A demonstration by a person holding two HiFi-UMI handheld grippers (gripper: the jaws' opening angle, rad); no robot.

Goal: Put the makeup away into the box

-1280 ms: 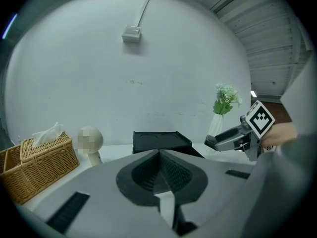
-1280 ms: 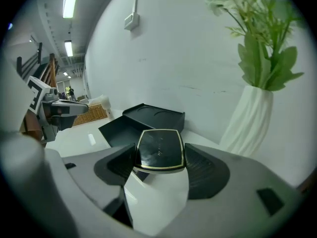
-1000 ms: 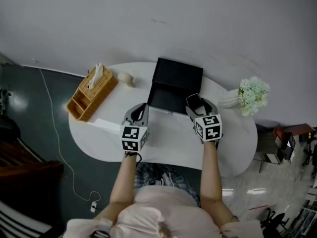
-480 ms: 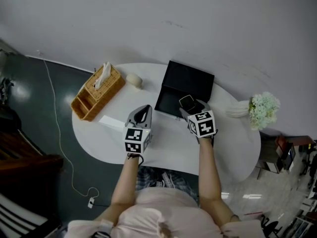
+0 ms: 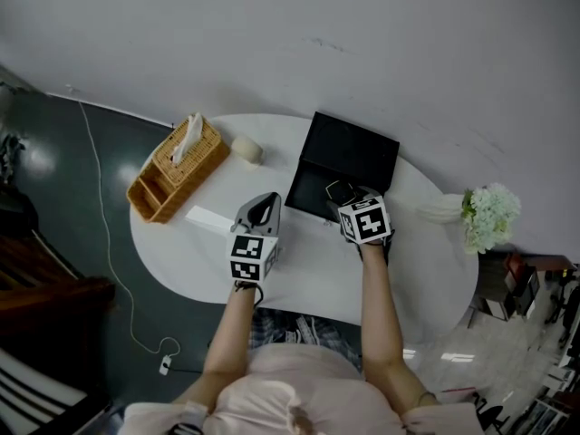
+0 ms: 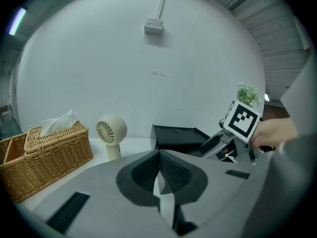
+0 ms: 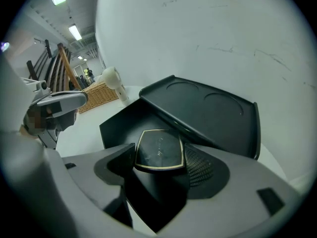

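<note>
Gripped in the right gripper (image 7: 158, 157): a flat black makeup case (image 7: 159, 150) with a thin gold edge. Sits right between the two jaws, with one pad pressing on each side. Jaws about half way apart, stopped by the case. Pokes out a little past the tips, flat top facing up.

Just under and past the case: the black box (image 7: 121, 125), wide open, with its lid (image 7: 208, 108) leaning back toward the white wall (image 7: 208, 29). From the head view, tips of the right gripper (image 5: 343, 193) and the case hanging over the near part of the box's open bottom (image 5: 313, 188). Cannot tell if the case touches the box floor.

Over on the other side: the left gripper (image 6: 159, 175), jaws pressed together, nothing between them. Floats above the white table (image 5: 308, 270), to the left of the box and apart from it. Points toward the wall.

On the table too: a small cream fan (image 6: 111, 133) just left of the box, and a woven basket (image 6: 49, 152) with a white tissue (image 6: 58, 122) sticking up, at the far left end. At the far right end, a bunch of pale flowers (image 5: 489, 214), well apart from both grippers.
</note>
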